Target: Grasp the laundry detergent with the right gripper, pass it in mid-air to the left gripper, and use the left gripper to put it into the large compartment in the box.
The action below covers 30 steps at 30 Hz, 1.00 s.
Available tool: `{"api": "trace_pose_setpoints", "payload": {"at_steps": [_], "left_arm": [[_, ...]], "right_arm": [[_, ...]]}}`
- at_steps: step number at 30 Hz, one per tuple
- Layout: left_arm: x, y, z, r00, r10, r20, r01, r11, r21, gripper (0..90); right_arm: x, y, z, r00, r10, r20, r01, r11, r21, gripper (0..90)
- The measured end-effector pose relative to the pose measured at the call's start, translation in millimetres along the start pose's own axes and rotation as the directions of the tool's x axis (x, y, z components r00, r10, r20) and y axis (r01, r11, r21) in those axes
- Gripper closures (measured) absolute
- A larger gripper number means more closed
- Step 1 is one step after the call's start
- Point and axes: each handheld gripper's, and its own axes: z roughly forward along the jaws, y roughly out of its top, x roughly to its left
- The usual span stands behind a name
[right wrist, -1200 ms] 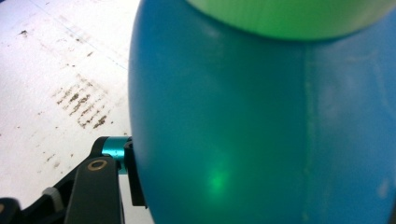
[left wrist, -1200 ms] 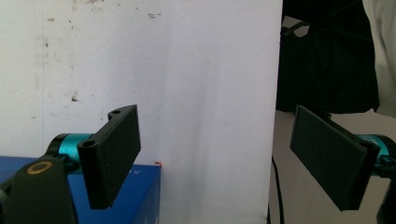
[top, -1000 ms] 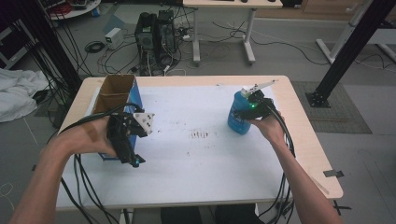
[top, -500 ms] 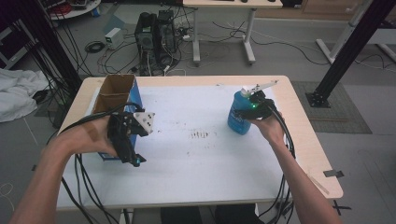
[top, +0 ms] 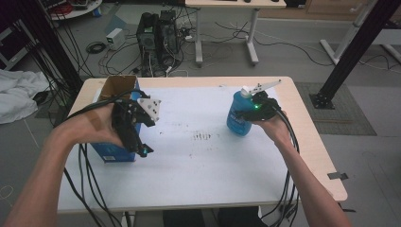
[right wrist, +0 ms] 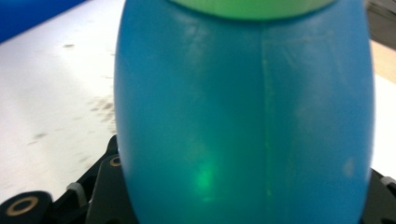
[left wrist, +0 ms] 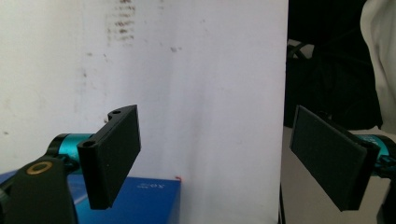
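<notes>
A blue plastic bottle [top: 238,120] with a white pump top stands upright at the right of the white mat [top: 198,175]. My right gripper [top: 247,112] is shut on it from the right side. In the right gripper view the bottle [right wrist: 243,112] sits so close that it hides both jaws. At the left, my left gripper [top: 140,143] hangs over the blue box [top: 112,152] with its brown flaps open. In the left gripper view my left gripper [left wrist: 215,144] is wide open and holds nothing. A corner of the blue box [left wrist: 144,200] lies below it.
The wooden table [top: 189,81] carries the mat, which has a dark smudge [top: 203,137] in its middle. Cables trail from both grippers over the near edge. Beyond the table stand computer towers [top: 158,30], a second desk and a black frame post [top: 352,47].
My left gripper has lifted a little and drifted slightly away from me above the blue box. The right gripper and the bottle have stayed in place.
</notes>
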Motion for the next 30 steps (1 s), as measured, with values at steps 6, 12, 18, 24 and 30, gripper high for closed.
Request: {"api": "trace_pose_setpoints", "payload": {"at_steps": [6,12,18,24,30], "left_arm": [[12.2,24.3,-13.5,0.9999,0.010,-0.009,-0.010,0.9989,-0.046,16.4],[23.8,50.0,-15.9,0.9984,0.056,0.004,-0.056,0.9983,-0.016,16.4],[32.2,69.3,-7.0,0.9991,0.041,0.008,-0.041,0.9992,0.001,16.4],[37.7,81.7,4.2,0.9996,0.000,0.028,0.000,0.9998,-0.020,16.4],[40.6,96.1,18.4,0.9991,0.005,0.043,-0.005,1.0000,-0.001,16.4]], "right_arm": [[21.5,20.7,-12.4,0.9804,-0.139,-0.139,0.140,0.990,-0.001,45.8],[40.1,30.5,-10.2,0.9282,-0.255,-0.271,0.263,0.965,-0.006,45.8],[58.6,31.0,-3.2,0.8841,-0.311,-0.349,0.330,0.944,-0.005,45.7],[73.1,30.9,-1.1,0.8525,-0.313,-0.418,0.346,0.938,0.003,45.7],[82.9,31.9,0.9,0.8212,-0.345,-0.455,0.384,0.923,-0.007,45.7]]}}
